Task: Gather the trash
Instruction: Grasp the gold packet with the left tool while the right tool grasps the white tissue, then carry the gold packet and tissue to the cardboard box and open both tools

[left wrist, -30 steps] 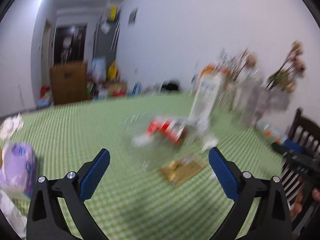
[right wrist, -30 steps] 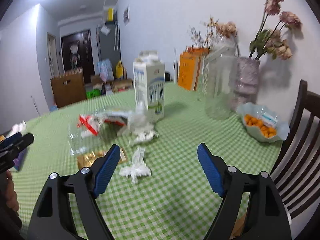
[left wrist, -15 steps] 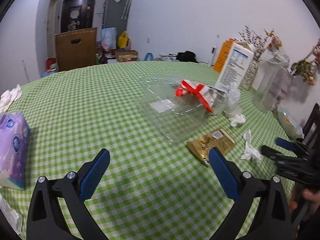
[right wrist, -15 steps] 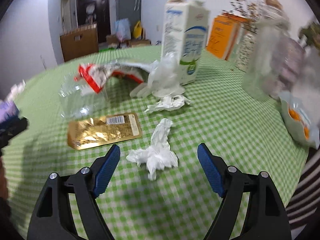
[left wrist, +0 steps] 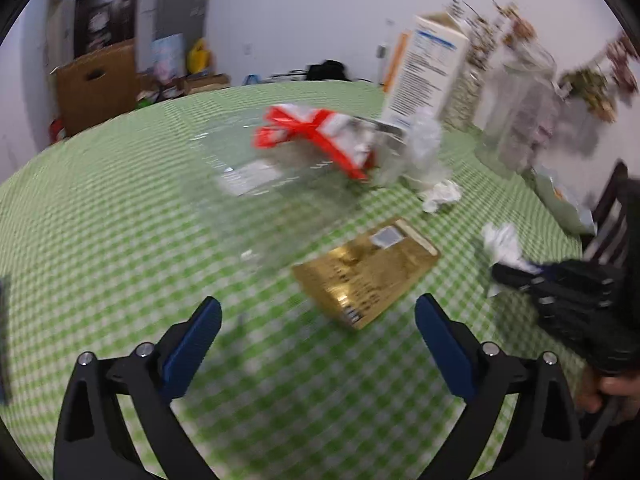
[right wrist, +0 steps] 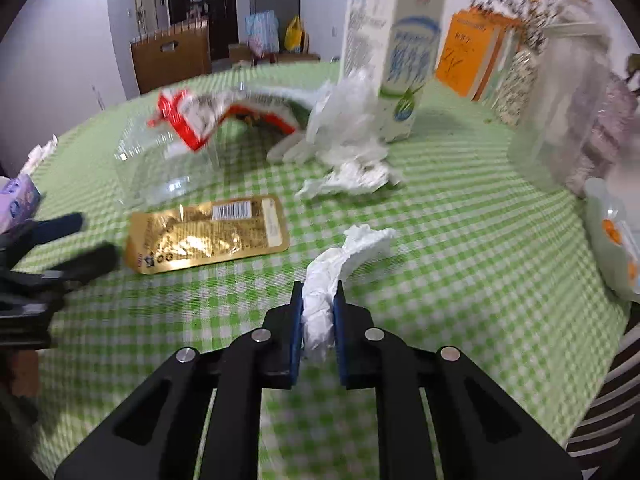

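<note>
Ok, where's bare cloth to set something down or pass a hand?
Bare green cloth lies left of the clear plastic tray, and between the tissue and the snack bowl. It is crowded around the milk carton, red wrapper and gold packet.

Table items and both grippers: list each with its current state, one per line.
right gripper: jaws just closed, shut on the crumpled tissue
left gripper: open, nothing between the jaws, above the tablecloth
gold wrapper: lying flat, ungrasped
second tissue: crumpled, lying loose
clear plastic box: on the table, a red-and-white wrapper over it
milk carton: upright
</note>
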Tool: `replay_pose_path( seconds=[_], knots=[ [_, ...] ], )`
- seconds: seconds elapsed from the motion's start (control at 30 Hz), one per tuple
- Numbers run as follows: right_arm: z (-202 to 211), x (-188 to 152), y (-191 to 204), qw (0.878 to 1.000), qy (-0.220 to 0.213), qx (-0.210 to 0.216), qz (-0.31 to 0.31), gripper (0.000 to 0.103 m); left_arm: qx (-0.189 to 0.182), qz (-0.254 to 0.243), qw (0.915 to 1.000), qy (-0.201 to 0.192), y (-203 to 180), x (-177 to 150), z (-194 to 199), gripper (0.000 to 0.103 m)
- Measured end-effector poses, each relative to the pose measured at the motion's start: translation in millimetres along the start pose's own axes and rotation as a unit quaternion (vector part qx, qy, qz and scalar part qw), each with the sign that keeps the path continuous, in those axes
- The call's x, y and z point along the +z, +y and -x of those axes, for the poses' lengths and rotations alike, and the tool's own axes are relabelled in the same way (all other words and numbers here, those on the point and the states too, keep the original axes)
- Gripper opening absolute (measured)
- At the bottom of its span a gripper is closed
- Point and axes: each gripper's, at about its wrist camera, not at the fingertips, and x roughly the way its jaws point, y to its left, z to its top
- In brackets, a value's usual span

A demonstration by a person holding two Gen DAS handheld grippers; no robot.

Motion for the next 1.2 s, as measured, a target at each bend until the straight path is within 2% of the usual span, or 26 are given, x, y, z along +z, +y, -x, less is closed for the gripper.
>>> replay_pose_path(
  seconds=[0.03, 0.07, 0.1, 0.13, 0.2, 0.27, 0.3, 0.5, 0.7, 0.87, 1.03, 1.13, 1.2],
  knots=[
    [6, -1, -4, 1.000, -0.006, 0.002, -0.004, 0.014, 0.013, -0.005, 0.9997, 0.018, -3, 2, -10, 0.079],
    [14, -4, -9, 1.000, -0.011, 0.002, -0.008, 0.014, 0.021, -0.001, 0.9993, 0.032, -4, 3, -17, 0.063],
    [20, -7, -13, 1.000, -0.016, 0.001, -0.011, 0.014, 0.021, 0.013, 0.9987, 0.044, -2, 4, -24, 0.057],
    [23, -8, -15, 1.000, -0.019, 0.001, -0.013, 0.014, 0.024, 0.024, 0.9988, 0.036, -2, 5, -25, 0.054],
    [32, -14, -22, 1.000, -0.023, 0.000, -0.019, 0.014, 0.003, 0.044, 0.9983, 0.038, -2, 7, -28, 0.025],
    [33, -15, -27, 0.999, -0.025, 0.000, -0.023, 0.014, -0.005, 0.032, 0.9990, 0.030, -9, 7, -27, 0.006],
    [35, -17, -30, 0.999, -0.026, 0.000, -0.025, 0.014, -0.001, 0.017, 0.9997, 0.020, -16, 7, -23, 0.001],
    [44, -23, -44, 0.999, -0.037, -0.002, -0.040, 0.014, -0.026, 0.011, 0.9980, -0.056, -30, 19, 24, 0.000],
    [69, -26, -43, 0.997, -0.067, 0.012, -0.026, 0.014, -0.015, -0.020, 0.9926, -0.119, -52, 35, 76, 0.000],
    [84, -35, -52, 0.996, -0.077, 0.005, -0.036, 0.014, -0.025, -0.043, 0.9891, -0.138, -80, 37, 97, 0.000],
    [116, -69, -91, 0.993, -0.083, -0.039, -0.074, 0.014, -0.077, -0.079, 0.9829, -0.147, -128, 35, 107, 0.000],
    [141, -102, -127, 0.988, -0.075, -0.080, -0.109, 0.014, -0.121, -0.126, 0.9732, -0.149, -177, 28, 107, 0.000],
    [160, -130, -153, 0.982, -0.068, -0.108, -0.137, 0.014, -0.166, -0.151, 0.9646, -0.139, -213, 20, 104, 0.000]
  ],
)
